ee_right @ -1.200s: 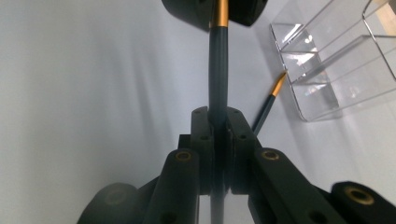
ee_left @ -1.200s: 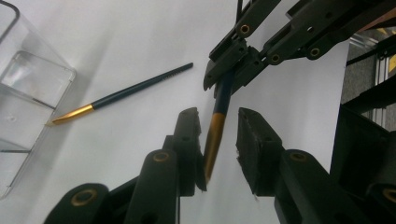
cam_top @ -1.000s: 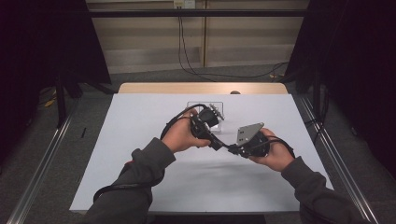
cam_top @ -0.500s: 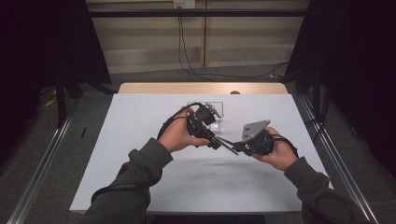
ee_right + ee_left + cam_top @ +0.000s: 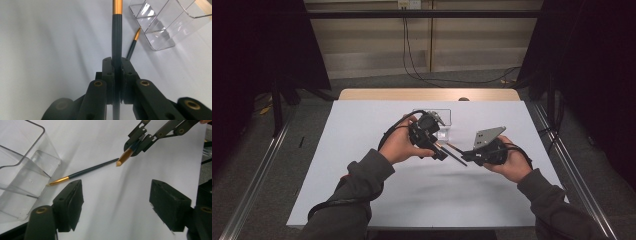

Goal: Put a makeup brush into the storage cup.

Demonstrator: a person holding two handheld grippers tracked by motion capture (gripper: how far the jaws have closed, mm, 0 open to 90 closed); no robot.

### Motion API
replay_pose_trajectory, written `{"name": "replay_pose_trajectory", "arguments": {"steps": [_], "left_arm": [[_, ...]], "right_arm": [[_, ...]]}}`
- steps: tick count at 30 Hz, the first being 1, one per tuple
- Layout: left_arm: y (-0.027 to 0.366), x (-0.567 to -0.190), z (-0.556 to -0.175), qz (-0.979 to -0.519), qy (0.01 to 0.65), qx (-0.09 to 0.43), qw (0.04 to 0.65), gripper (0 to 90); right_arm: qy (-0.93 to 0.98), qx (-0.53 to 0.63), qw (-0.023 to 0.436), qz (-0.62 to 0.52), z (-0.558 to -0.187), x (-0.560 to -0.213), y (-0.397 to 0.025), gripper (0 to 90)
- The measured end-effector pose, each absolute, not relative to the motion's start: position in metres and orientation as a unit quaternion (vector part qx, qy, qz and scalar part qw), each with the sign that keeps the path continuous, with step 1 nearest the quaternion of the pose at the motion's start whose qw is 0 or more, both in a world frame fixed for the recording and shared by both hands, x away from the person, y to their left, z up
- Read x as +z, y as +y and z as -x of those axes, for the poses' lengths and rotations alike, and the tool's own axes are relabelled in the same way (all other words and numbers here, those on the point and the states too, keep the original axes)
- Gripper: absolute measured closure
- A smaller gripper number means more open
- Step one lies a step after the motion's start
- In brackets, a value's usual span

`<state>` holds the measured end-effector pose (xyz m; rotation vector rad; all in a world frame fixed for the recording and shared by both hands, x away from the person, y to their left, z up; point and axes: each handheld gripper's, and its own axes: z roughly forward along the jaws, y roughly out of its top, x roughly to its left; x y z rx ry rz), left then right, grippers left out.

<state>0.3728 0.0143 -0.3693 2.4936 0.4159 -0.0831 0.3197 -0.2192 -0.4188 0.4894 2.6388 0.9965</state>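
White sheeting (image 5: 362,150) is spread over the table (image 5: 427,94), whose wooden far edge is left bare in the high view. Near the middle of the sheet, towards the far side, a clear plastic organizer (image 5: 443,120) with several compartments is set, seen also at the upper left of the left gripper view (image 5: 22,170). The left gripper (image 5: 437,150) is held just in front of the organizer, and its jaws are spread wide apart with nothing between them (image 5: 117,205). The right gripper (image 5: 464,156) is held close to it, to its right, and its jaws are pressed together on a dark pencil with a gold tip (image 5: 117,37), which is lifted off the sheet and pointed towards the left gripper (image 5: 125,157). A second dark pencil with a gold tip (image 5: 82,173) is left lying flat on the sheet, its gold end just beside the organizer's wall.
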Motion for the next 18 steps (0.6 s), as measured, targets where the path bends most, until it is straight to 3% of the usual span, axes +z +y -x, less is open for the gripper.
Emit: {"name": "replay_pose_trajectory", "arguments": {"steps": [18], "left_arm": [[0.025, -0.373, -0.375, -0.947, 0.154, -0.02, 0.281, 3.7]], "right_arm": [[0.906, 0.358, 0.14, -0.179, -0.32, -0.417, -0.222, 84.5]]}}
